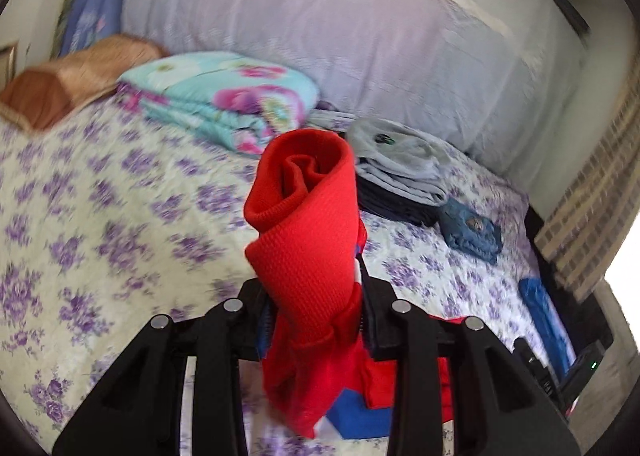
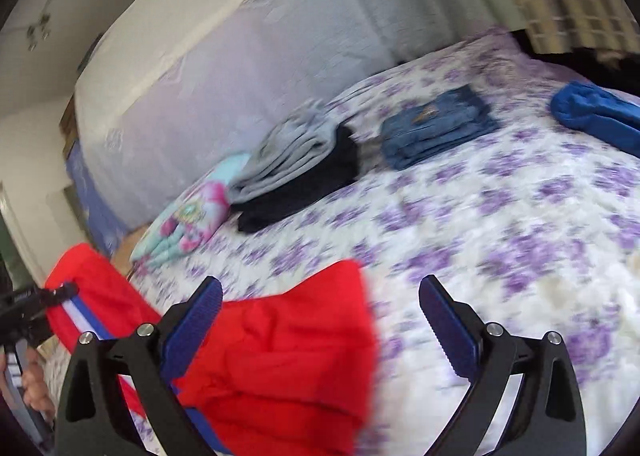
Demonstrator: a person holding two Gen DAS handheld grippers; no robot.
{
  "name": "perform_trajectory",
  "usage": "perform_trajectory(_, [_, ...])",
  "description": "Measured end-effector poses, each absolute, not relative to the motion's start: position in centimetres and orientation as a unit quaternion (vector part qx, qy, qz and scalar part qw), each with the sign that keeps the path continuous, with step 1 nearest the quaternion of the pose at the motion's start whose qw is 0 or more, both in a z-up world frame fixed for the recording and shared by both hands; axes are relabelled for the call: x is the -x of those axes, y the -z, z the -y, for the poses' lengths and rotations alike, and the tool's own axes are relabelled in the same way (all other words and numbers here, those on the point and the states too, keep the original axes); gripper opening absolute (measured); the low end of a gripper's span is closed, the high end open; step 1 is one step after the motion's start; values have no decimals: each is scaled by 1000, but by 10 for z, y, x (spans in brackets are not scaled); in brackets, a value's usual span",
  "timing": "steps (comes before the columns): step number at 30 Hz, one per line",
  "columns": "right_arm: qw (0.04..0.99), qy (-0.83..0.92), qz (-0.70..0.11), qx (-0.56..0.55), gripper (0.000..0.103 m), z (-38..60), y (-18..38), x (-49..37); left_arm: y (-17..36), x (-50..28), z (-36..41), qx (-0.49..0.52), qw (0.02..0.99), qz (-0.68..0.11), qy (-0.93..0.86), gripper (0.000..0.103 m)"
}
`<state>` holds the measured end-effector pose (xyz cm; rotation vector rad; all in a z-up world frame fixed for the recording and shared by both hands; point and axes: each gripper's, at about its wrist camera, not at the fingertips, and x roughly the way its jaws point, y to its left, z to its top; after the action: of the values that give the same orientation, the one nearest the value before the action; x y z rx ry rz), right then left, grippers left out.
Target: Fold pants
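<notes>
A bed [image 1: 120, 192] in purple-flowered cover stands against a pale wall [image 2: 36, 160].

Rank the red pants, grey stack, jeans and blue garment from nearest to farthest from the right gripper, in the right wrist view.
1. Red pants, by the left finger of the right gripper.
2. Grey stack, ahead left.
3. Jeans, ahead centre.
4. Blue garment, far right.

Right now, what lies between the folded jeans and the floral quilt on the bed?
A stack of folded clothes: grey garments over a dark one. It lies between the jeans and the floral quilt, clearest in the right wrist view.
</notes>
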<state>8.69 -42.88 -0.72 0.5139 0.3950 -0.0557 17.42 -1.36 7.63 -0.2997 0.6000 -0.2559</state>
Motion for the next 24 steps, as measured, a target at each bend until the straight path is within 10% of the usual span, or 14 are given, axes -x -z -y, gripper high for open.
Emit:
perform_trajectory(17, [883,47,-135,-446,99,506,52,-62,5,-132,286,-159,919,-292,212,33])
perform_trajectory(24, [885,47,-138,-441,99,504,52,-63,-1,-104,257,-122,913,-285,265,86])
